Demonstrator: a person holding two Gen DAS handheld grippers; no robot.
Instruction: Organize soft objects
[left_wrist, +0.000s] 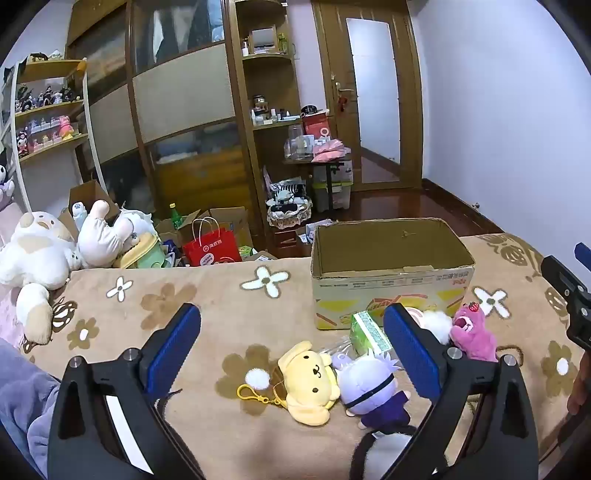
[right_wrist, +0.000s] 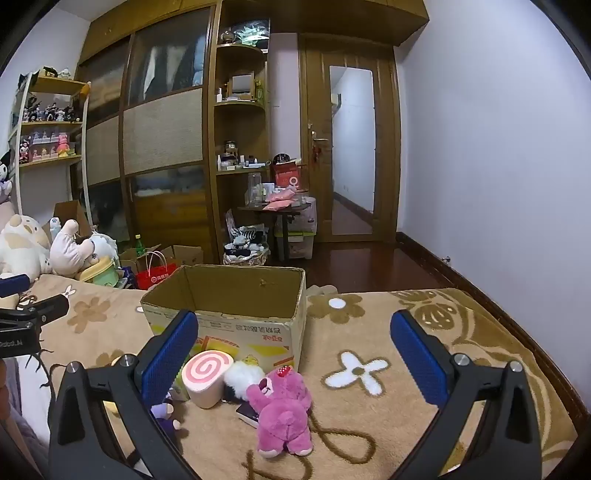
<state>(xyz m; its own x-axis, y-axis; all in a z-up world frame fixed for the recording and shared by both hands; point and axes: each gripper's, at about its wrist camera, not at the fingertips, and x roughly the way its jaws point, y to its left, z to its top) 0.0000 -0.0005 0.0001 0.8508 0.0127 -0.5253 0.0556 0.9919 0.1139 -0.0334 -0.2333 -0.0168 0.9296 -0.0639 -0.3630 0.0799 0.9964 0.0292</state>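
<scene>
Flowered blanket (left_wrist: 207, 295) carries a cardboard box (right_wrist: 236, 325), small plush toys (left_wrist: 314, 380) near it; both grippers (left_wrist: 291, 347) (right_wrist: 293, 350) hover, jaws wide.

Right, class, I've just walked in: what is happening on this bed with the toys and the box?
A person holds two grippers, both open and holding nothing, over a flowered blanket. Small soft toys lie loose in front of an open cardboard box: a yellow dog plush, a purple-haired doll, a pink bear and a swirl-roll cushion. No toy shows inside the box; sorting appears not yet begun.
</scene>
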